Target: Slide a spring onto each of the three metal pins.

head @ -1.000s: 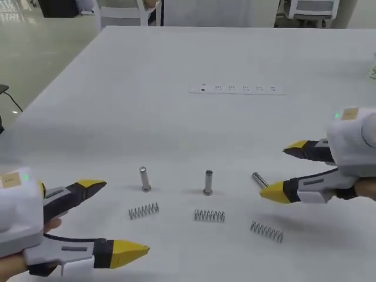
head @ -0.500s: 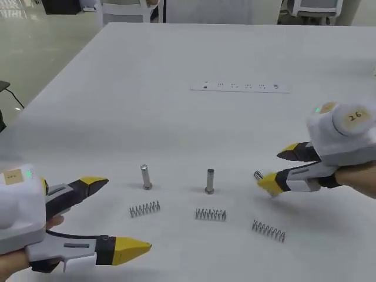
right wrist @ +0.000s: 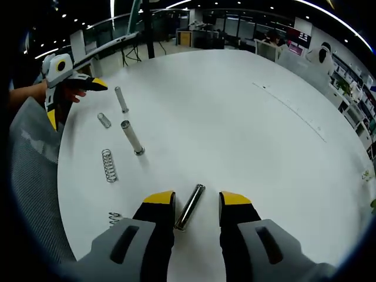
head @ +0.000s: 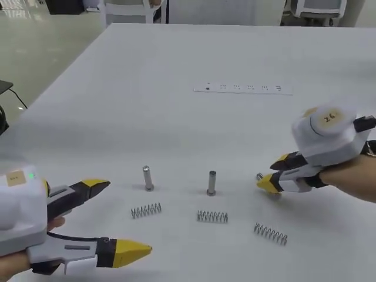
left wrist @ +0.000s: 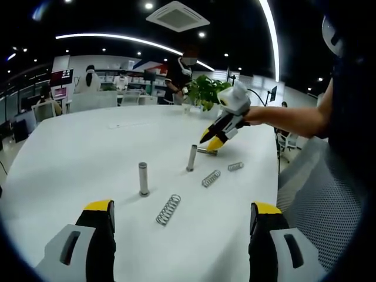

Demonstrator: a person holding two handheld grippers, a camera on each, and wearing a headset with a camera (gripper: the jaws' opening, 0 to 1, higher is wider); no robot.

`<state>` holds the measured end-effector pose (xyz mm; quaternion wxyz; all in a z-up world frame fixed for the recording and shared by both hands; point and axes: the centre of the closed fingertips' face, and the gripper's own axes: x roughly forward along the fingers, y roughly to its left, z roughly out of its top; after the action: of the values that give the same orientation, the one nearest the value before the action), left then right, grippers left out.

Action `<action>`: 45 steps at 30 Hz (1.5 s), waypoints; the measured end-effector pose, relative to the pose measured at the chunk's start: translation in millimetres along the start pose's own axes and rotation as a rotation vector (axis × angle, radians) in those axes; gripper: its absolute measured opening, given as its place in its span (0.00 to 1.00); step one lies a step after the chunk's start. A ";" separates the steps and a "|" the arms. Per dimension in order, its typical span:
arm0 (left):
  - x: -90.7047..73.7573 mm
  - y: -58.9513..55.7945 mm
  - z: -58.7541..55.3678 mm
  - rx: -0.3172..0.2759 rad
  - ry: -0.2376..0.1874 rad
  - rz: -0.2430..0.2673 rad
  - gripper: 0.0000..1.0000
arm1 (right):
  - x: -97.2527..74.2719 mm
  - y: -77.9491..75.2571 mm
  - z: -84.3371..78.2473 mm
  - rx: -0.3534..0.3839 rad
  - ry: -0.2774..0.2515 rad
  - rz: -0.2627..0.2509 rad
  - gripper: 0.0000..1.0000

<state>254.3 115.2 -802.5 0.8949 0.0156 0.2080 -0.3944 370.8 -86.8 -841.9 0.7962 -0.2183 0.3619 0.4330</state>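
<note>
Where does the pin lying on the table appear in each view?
Head view: lying pin at right, by the right gripper tips.
Left gripper view: lying pin right of centre, below that gripper.
Right gripper view: lying pin bottom centre, between the jaws.
Shared landmark: middle upright pin.

A broad white table (head: 176, 70) in an open-plan office. A long white power strip (head: 242, 89) lies flat on the table's far half, well apart from its edges. White chairs (head: 317, 7) stand just beyond the table's far end, and pale glossy floor (head: 41, 53) runs along its left side. In the left gripper view, a leafy potted plant (left wrist: 205, 91) sits at the table's far edge, apparently on the tabletop, with a person in a dark top (left wrist: 178, 73) standing behind it.
</note>
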 end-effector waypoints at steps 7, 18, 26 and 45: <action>0.0 0.0 -0.6 -0.002 0.002 -0.003 0.93 | 6.1 -1.9 -0.3 0.018 0.024 -0.003 0.21; 1.7 -0.8 -1.2 -0.004 0.000 -0.009 0.92 | 11.4 -3.1 -1.9 0.058 0.063 -0.018 0.12; 1.3 0.0 -1.3 -0.004 -0.002 -0.010 0.92 | 14.6 -3.0 -3.1 0.098 0.082 -0.023 0.10; -0.2 2.7 -0.6 -0.008 -0.012 -0.006 0.92 | 11.8 1.9 -2.6 0.144 0.103 -0.036 0.06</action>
<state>255.9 117.4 -803.3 0.8950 0.0090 0.2042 -0.3965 372.5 -81.3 -852.6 0.7979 -0.1889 0.4286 0.3794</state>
